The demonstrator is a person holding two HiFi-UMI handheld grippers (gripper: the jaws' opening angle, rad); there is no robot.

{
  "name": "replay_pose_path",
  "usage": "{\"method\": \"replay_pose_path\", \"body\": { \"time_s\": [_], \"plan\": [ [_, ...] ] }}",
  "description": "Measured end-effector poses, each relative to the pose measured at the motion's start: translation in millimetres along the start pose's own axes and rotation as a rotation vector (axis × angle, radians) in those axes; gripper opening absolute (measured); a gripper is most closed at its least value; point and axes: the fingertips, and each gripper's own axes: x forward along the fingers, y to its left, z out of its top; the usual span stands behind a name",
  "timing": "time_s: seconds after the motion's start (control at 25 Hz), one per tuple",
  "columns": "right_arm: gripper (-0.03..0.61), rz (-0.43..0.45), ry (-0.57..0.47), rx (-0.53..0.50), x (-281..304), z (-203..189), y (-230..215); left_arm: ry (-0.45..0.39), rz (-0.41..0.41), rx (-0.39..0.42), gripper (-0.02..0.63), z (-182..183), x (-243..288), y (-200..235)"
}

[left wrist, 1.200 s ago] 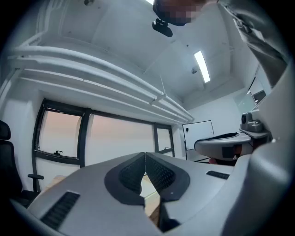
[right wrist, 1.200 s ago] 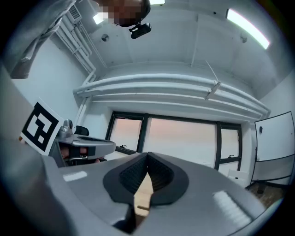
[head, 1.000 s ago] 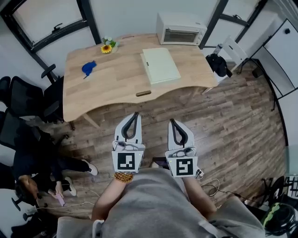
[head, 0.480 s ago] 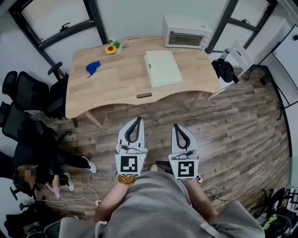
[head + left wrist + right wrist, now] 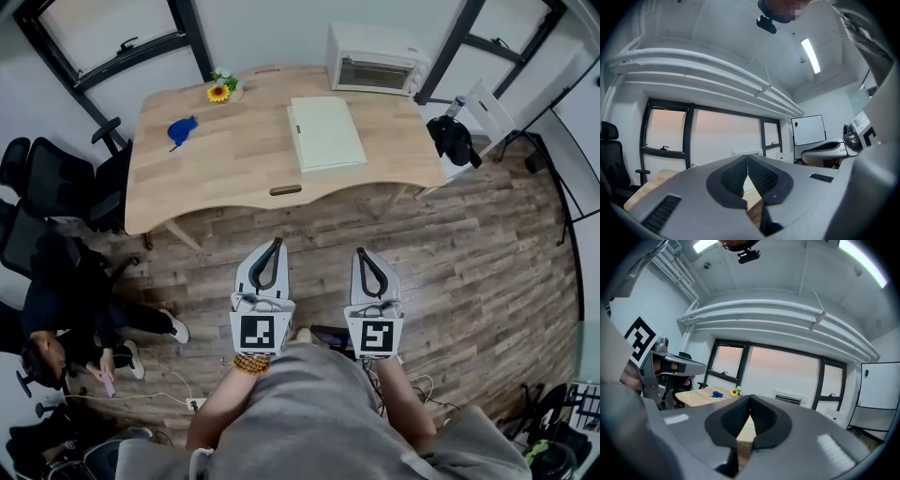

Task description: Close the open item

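Head view: two closed tools [image 5: 275, 242] [image 5: 359, 251], one table [image 5: 234, 159].

A green case [image 5: 325, 133] lies on the table [image 5: 216, 183].

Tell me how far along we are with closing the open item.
Nothing looks done. The left claw and the right claw are shut and empty, short of the table. Remaining: reach it and close the item; which is open I cannot tell.
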Motion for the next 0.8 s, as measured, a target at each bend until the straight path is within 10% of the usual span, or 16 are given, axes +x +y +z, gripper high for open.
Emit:
{"method": "replay_pose_path", "body": {
  "time_s": [0.8],
  "plan": [
    [0.011,-0.094,0.121,-0.079,67.0,-18.4,-22.5,-0.011,-0.092,-0.041,0.012,-10.9,78.2,50.0]
  ]
}}
